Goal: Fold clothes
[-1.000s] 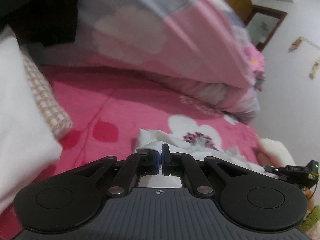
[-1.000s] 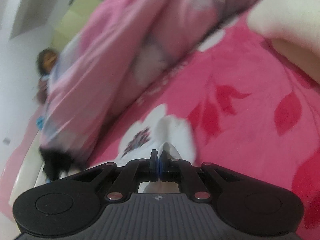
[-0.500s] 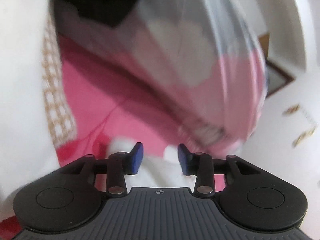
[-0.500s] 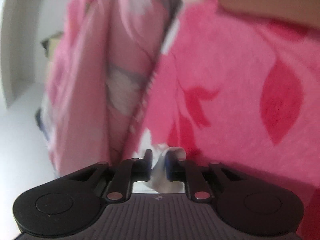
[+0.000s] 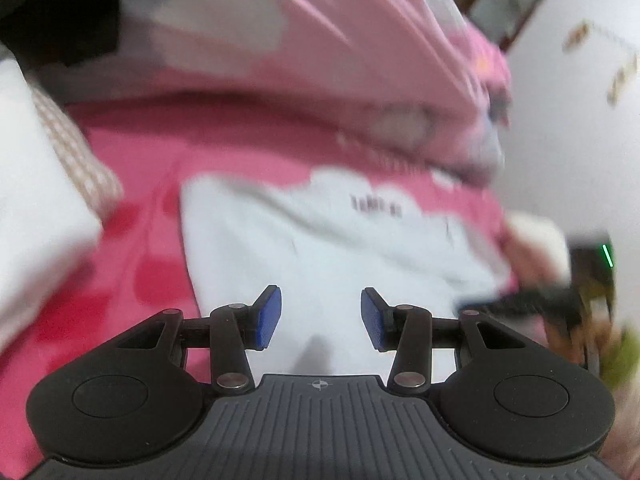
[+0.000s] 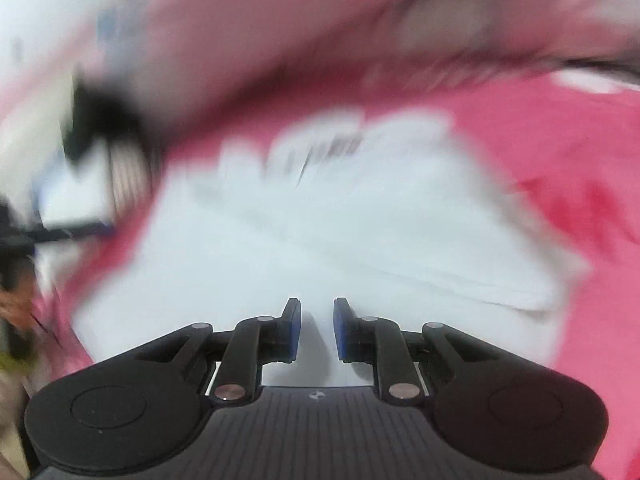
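both views were smeared with motion blur, so fine detail was hard to call. the white garment point(image 5: 328, 248) lay spread on the pink floral bedspread point(image 5: 240, 148), with some dark print near its far edge, too blurred to read. from the right wrist view the same white garment point(image 6: 340, 232) showed a long crease running across it, which looked like one layer lying over another, though the blur left that unsure.

the left gripper point(image 5: 321, 318) hovered over the near part of the cloth with its blue pads wide apart and nothing between them. the right gripper point(image 6: 317, 330) had its pads parted too, a narrower gap, with white cloth showing behind the gap but not pinched.

my read: the garment was down on the bed and free of both tools, perhaps partly folded. it did not look like a tidy, compact bundle, so more folding seemed likely to remain. a rumpled quilt point(image 5: 320, 48) bulked behind, and a white pillow point(image 5: 28, 184) sat at the left.
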Motion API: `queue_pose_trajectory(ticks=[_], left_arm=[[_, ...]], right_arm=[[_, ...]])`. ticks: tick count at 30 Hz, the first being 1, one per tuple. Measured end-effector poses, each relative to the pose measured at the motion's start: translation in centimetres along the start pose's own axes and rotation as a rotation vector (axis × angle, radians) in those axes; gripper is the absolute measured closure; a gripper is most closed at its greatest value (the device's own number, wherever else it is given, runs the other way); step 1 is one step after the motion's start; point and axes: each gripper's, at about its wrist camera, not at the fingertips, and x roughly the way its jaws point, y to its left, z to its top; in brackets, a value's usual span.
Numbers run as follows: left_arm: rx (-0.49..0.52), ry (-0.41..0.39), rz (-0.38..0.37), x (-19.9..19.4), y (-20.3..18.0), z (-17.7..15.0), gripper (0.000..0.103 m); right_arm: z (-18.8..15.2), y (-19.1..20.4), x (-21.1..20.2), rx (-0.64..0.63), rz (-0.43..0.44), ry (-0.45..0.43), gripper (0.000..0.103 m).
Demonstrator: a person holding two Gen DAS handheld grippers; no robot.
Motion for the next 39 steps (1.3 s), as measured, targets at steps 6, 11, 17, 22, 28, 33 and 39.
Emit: queue_pose_trajectory(ticks=[6, 11, 17, 22, 28, 33, 39], left_arm=[[0.022, 0.031, 0.065, -1.1, 0.3, -2.5, 0.059], [0.007, -0.019, 0.081, -4.3, 0.3, -1.3, 0.059], [-0.02, -0.078, 0.075, -13.6, -0.3, 2.6, 0.058], [-0.113, -0.101, 0.035, -21.8, -0.6, 4.1, 0.051], [-0.226, -0.017, 0.0, -19.7, -0.9, 0.0, 0.047], [-0.361, -0.01, -0.024, -13.4, 0.2, -3.2, 0.047], [-0.52, -0.013, -0.05, -5.9, 1.5, -6.7, 0.042]], right_arm=[[6.8, -5.2, 1.4, 0.246, -0.098, -0.171, 0.085], [3.6, -7.5, -4.8, 0.48, -0.04, -0.373, 0.084], [-2.5, -6.8, -13.8, 0.576, 0.121, -0.509, 0.084], [-11.0, -2.8, -24.2, 0.564, 0.25, -0.636, 0.062], [-19.3, -0.1, -27.4, 0.633, 0.447, -0.666, 0.044], [-22.4, -1.1, -18.9, 0.848, 0.3, -0.433, 0.04], [-22.0, -4.4, -11.4, 1.003, 0.177, -0.377, 0.042]])
